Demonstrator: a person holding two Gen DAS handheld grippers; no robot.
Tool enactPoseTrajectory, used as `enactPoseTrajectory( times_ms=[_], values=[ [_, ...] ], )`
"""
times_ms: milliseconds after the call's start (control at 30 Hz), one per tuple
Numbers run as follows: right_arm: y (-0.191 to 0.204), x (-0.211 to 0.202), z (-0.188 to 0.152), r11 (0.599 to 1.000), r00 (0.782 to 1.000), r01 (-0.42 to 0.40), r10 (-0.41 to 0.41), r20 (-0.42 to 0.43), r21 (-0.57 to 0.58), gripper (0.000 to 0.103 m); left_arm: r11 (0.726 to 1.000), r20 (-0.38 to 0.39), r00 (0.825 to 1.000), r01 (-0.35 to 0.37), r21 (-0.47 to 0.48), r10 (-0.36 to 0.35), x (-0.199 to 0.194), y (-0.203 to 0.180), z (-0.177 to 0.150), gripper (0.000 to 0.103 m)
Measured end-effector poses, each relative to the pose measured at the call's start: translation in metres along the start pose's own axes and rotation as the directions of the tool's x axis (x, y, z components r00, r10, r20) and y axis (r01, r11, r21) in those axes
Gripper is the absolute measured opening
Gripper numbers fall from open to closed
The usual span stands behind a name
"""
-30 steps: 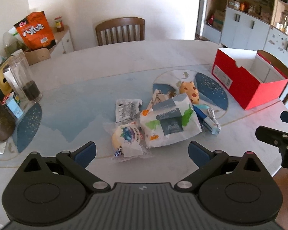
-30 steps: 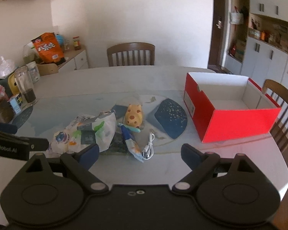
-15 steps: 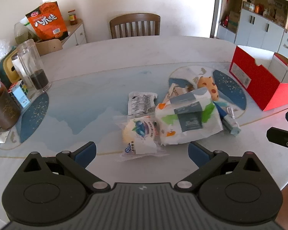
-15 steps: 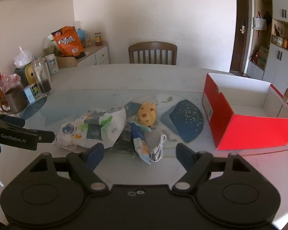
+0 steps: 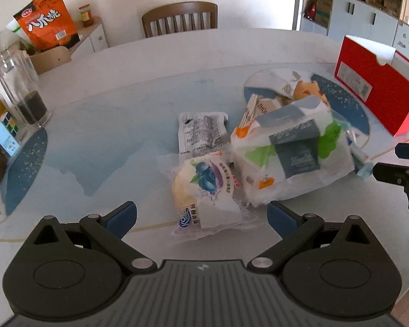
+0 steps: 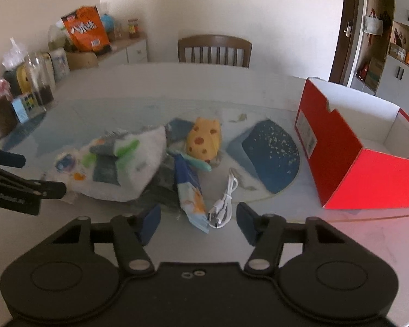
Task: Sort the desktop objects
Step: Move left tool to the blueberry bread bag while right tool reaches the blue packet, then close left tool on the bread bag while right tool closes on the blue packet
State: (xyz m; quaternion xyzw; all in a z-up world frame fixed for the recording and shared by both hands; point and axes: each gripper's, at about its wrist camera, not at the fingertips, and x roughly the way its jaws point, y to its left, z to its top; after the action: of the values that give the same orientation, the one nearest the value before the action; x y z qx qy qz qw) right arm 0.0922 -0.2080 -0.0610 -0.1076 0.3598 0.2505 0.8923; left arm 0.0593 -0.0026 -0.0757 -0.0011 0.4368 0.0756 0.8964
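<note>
Snack packets (image 5: 204,188) and a large white tissue pack (image 5: 291,158) lie heaped mid-frame on the table (image 5: 128,81); a red box (image 6: 368,147) stands at right. Left gripper (image 5: 201,216) fingers are released, framing a blueberry packet. Right gripper (image 6: 199,222) fingers are closing, untouching, around a white cable (image 6: 225,199).

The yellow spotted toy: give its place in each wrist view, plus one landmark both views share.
Left wrist view: the yellow spotted toy sits right of centre, far side of the pile, mostly hidden behind the large white packet.
Right wrist view: it lies near the centre, in full sight, right of that packet.
Shared landmark: the red box, to the right of the toy in both views.
</note>
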Motion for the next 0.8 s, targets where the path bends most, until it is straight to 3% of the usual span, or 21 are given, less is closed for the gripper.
enactPoseTrajectory(
  times_ms=[433, 800],
  values=[
    [0.009, 0.036, 0.009, 1.000, 0.999, 0.006, -0.007, -0.052, -0.027, 0.041, 0.999, -0.012, 0.999, 0.032, -0.004, -0.032, 0.020, 0.011, 0.001, 0.102],
    [0.011, 0.049, 0.017, 1.000, 0.998, -0.004, 0.004, -0.065, -0.011, 0.036, 0.998, 0.003, 0.999, 0.053, 0.022, -0.054, 0.025, 0.009, 0.004, 0.082]
  ],
)
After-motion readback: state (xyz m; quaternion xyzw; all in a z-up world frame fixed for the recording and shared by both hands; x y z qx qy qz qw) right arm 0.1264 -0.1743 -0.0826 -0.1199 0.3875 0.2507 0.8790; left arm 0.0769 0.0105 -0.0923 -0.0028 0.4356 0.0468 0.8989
